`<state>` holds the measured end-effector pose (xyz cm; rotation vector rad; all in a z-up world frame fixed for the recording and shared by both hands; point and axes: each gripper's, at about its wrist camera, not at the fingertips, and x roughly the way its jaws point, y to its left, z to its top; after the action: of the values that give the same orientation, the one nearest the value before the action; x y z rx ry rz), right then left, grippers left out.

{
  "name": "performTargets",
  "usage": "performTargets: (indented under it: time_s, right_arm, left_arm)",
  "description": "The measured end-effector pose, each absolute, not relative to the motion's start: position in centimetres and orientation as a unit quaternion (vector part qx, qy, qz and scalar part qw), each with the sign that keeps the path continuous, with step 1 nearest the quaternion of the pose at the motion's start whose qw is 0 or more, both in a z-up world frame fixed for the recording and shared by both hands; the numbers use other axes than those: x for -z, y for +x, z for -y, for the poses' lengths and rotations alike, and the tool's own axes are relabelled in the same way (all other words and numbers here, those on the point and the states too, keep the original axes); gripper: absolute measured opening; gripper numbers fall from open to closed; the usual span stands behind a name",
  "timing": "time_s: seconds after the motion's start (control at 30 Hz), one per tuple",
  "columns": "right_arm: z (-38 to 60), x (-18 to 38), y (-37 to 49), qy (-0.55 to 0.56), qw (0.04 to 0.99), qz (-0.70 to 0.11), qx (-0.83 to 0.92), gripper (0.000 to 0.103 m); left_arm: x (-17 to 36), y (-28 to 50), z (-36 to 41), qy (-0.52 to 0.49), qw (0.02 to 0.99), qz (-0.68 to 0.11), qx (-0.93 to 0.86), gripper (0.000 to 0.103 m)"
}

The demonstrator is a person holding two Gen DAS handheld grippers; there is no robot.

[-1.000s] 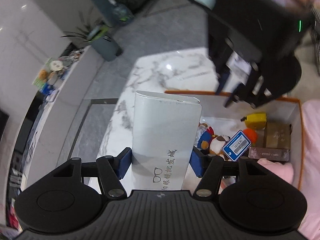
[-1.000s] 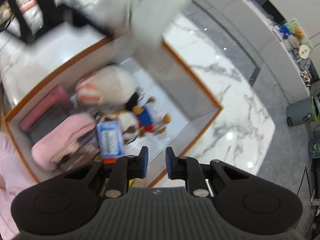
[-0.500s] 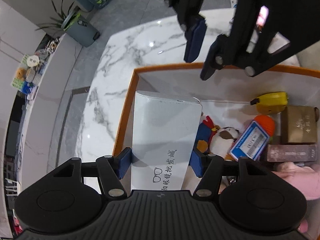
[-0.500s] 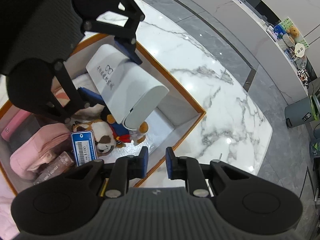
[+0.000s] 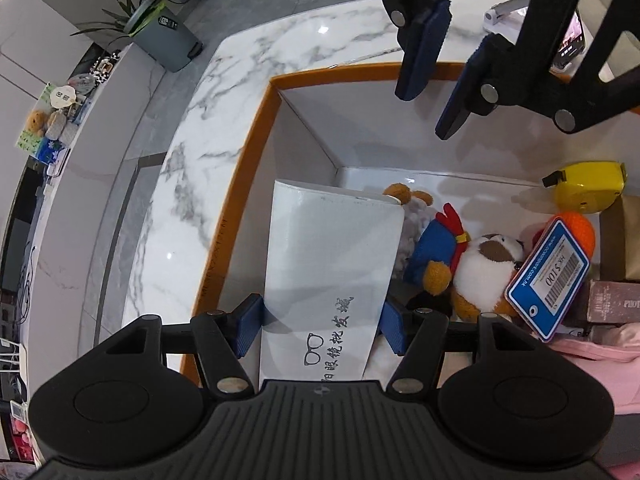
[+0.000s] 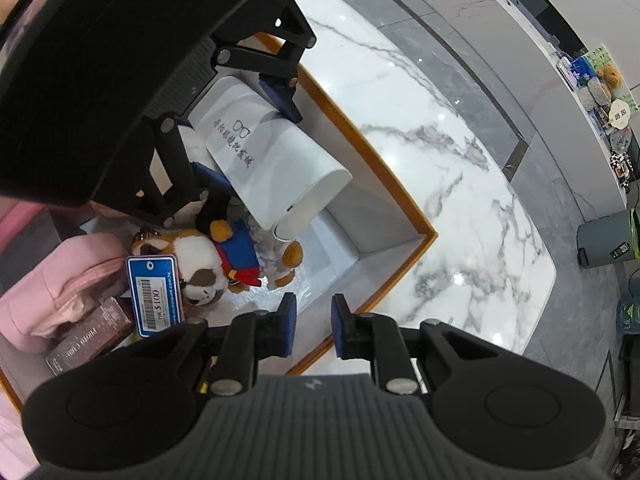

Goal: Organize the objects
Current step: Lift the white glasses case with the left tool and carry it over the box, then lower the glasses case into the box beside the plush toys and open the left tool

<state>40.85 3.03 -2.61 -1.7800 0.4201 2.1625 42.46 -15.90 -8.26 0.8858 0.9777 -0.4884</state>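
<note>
Gripping the white case (image 5: 328,264), the left tool (image 5: 320,328) holds it inside the box (image 5: 256,184).

My left gripper (image 5: 322,328) holds a glasses case (image 5: 332,264) inside the box (image 5: 256,168), against its left wall. A plush toy (image 5: 476,272) lies just right of the case, a price tag (image 5: 548,280) leaning on it. A tape measure (image 5: 584,186) sits at the box's far side. My right gripper (image 6: 314,330) hangs above the box's near rim on the marble counter (image 6: 460,200).
</note>
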Motion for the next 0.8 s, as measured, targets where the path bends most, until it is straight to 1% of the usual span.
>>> performTargets:
  time_s: [0.37,0.57,0.73,0.8]
  right_arm:
    - [-2.9,2.8,41.0,-0.625,0.162,-0.14,-0.75,0.021]
    - [-2.7,2.6,40.9,-0.627,0.167,-0.134,-0.749,0.021]
    - [-2.5,2.2,41.0,-0.627,0.17,-0.131,-0.749,0.021]
    - [-2.5,1.9,41.1,-0.626,0.173,-0.128,-0.75,0.021]
  left_arm:
    - [8.9,41.9,15.8,0.41,0.767,-0.447,0.208,0.074]
    - [8.0,41.4,15.2,0.407,0.774,-0.44,0.204,0.074]
    - [6.7,41.0,14.6,0.385,0.789,-0.437,0.196,0.074]
    - [6.2,40.7,14.3,0.375,0.795,-0.436,0.195,0.072]
